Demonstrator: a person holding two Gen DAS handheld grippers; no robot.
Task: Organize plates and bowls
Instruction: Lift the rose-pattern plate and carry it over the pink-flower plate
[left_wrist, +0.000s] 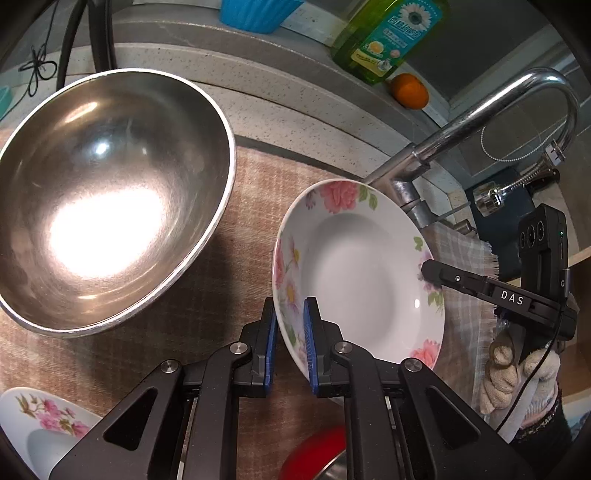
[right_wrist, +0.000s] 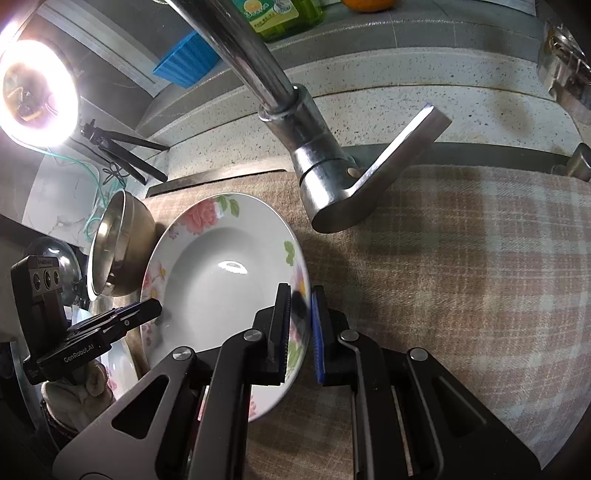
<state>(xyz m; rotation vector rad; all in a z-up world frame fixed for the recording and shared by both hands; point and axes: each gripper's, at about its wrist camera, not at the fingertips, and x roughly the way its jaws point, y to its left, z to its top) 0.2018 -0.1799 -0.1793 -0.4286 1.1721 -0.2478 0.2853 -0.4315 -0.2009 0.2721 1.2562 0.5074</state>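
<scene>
The flowered plate (left_wrist: 354, 273) sits tilted over the checked cloth (right_wrist: 461, 258), at five o'clock from the steel bowl (left_wrist: 110, 192). Both grippers are clenched on its rim — the left gripper (left_wrist: 290, 343) at the plate's eight o'clock edge, the right gripper (right_wrist: 299, 332) at its opposite edge. The plate looks like glazed ceramic: stiff, slick and likely to chip, so opposite rim holds suit it. I count two flowered plates — the second plate (left_wrist: 40, 424) at the lower left — plus one steel bowl, and one red-rimmed dish (left_wrist: 317, 458) partly hidden.
</scene>
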